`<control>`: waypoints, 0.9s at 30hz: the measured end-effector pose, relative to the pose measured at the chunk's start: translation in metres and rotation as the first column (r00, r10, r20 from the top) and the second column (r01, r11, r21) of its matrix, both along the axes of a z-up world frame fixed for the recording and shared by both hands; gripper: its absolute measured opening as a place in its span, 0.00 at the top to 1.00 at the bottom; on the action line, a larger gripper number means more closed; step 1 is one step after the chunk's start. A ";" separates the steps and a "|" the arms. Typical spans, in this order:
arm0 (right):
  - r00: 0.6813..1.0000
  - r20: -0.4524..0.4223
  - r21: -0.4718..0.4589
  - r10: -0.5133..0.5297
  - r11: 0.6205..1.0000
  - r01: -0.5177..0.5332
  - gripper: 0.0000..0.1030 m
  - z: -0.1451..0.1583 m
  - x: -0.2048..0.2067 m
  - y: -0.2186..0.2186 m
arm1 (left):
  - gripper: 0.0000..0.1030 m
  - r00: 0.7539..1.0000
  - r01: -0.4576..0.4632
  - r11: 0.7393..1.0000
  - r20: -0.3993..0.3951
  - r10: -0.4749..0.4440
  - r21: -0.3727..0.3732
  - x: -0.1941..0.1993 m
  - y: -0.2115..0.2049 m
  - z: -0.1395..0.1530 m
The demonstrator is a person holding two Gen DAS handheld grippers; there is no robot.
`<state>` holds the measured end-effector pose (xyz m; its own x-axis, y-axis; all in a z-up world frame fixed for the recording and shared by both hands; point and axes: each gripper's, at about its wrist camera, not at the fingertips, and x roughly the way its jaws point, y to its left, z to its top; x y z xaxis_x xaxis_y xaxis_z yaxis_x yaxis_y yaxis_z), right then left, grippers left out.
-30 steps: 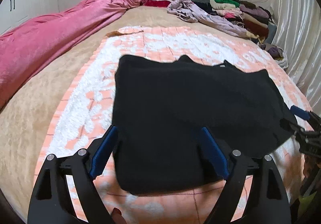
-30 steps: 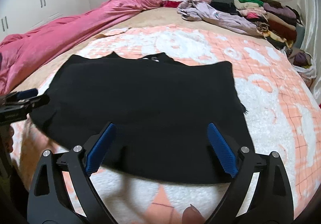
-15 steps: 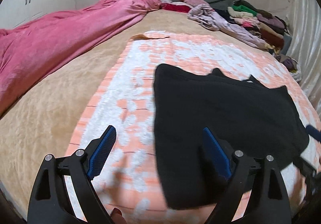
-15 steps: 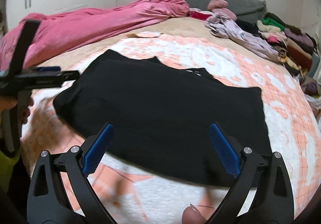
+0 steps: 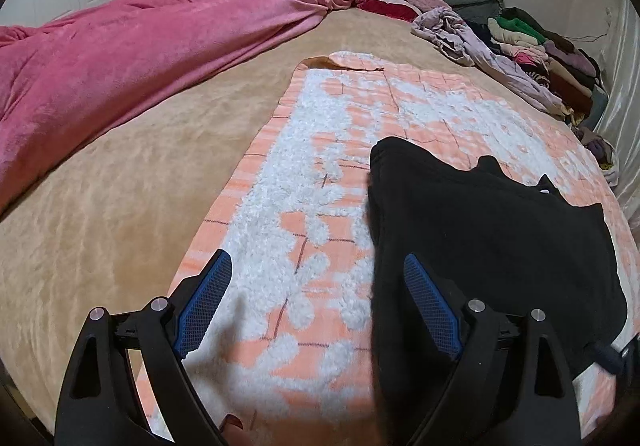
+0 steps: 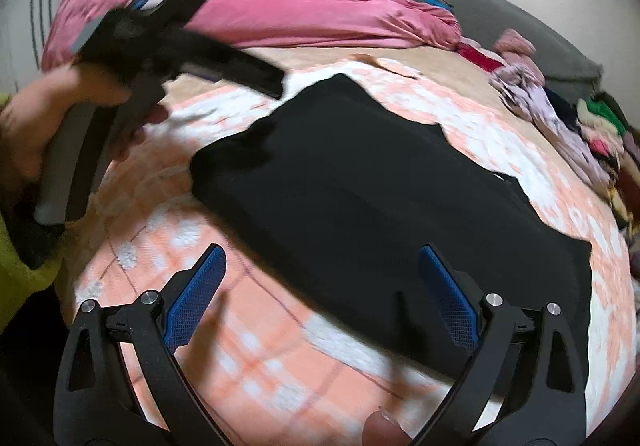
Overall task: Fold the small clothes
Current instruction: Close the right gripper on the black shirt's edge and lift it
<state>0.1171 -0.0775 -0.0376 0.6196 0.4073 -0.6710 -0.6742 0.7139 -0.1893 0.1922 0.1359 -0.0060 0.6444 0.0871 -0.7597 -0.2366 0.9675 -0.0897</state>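
Left gripper [image 5: 316, 306]: jaws wide apart, nothing between the pads, only patterned blanket [image 5: 304, 206] beneath. Black garment [image 5: 480, 230] lying flat just past the right-hand finger, its near-left edge running under that finger's tip; not gripped. Right gripper [image 6: 322, 294]: jaws likewise spread, empty, hanging over the garment's [image 6: 360, 186] near hem, the right finger above cloth, the left finger above bare blanket [image 6: 248, 350]. Further out to the left in the right wrist view, a hand [image 6: 44, 118] around the left tool's grip, blurred. Beyond the garment, a pink duvet [image 5: 140, 46] far left, and a pile of clothes [image 5: 532, 46] far right, both well apart from the work.

Likely risks: closing on the garment edge with a pad dug into the fluffy blanket, so blanket lifts along with cloth; pinching a single layer only, so the fold drags skewed; the two tools gripping at uneven points, leaving a crooked crease. Blur in the right view hints at fast motion, so an overshoot past the hem seems possible.

Against a second ago: the garment then sat square between the left gripper's fingers, now off to its right; the right view has rolled, with the left tool much larger in it.
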 end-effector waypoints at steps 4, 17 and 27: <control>0.999 0.040 -0.084 0.015 0.996 -0.012 0.12 -0.013 -0.001 0.023 | 0.15 1.000 0.012 1.000 -0.012 -0.012 -0.002 0.008 -0.002 -0.003; 0.992 0.128 -0.110 0.017 0.994 -0.003 0.40 -0.020 0.000 0.045 | 0.15 0.998 0.042 0.999 -0.043 -0.043 -0.020 0.020 -0.011 -0.014; 1.000 0.021 0.088 -0.004 0.996 0.002 0.93 -0.005 0.014 0.023 | 0.17 0.995 0.084 0.994 -0.050 -0.088 -0.074 0.036 -0.017 -0.017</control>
